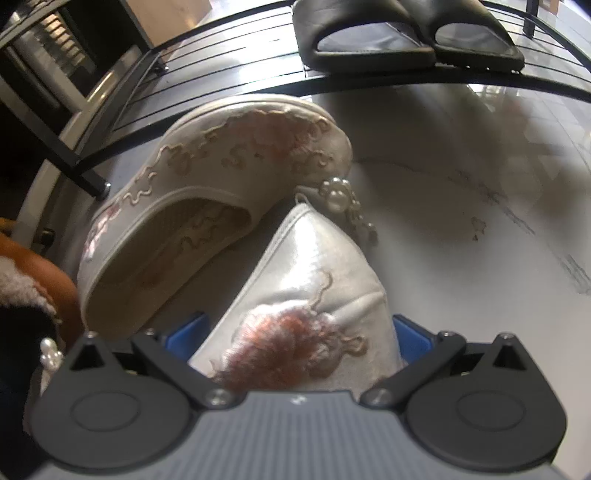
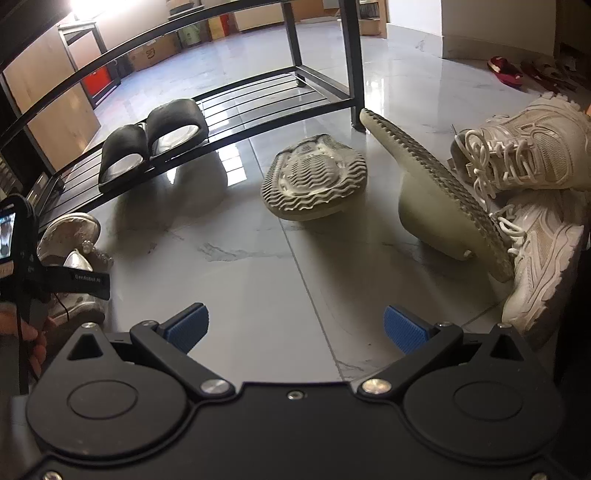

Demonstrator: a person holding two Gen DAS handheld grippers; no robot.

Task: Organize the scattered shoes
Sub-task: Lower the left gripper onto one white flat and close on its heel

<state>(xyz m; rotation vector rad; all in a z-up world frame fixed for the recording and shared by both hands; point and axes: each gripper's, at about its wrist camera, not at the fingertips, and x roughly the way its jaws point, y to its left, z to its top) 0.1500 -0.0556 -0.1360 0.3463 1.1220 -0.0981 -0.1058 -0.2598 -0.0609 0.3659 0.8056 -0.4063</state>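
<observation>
Two grippers appear, one per view. Left gripper [image 1: 295, 332]: its blue pads [image 1: 184, 330] flank the heel end of a silver embroidered flat [image 1: 314, 280], which fills the gap between them; the grip appears closed on the shoe, though actual pad contact is hidden behind the fabric. The shoe points toe-first toward the black wire shoe rack [image 1: 229, 66], a bearing that suits sliding it onto the lowest shelf. Its mate, the second embroidered flat [image 1: 207, 184], lies tipped on its side just beside the rack leg, touching the held shoe near a pearl ornament [image 1: 338, 194]. A pair of black slides [image 1: 402, 33] already stands side by side on the shelf, toes outward, presumably the pattern to follow.

Right gripper [image 2: 295, 328]: jaws spread wide, holding nothing, above bare marble floor [image 2: 240, 288]. Ahead lie two grey-green clogs, one sole-up [image 2: 314, 177], the other propped on edge [image 2: 443, 199] against white laced sneakers [image 2: 532, 206]. These remain unsorted, well apart from the rack.

Legible writing: "GenRobot.AI" on a black strap [image 2: 86, 282] of the left device; a carton in the background carries print too small to read.
</observation>
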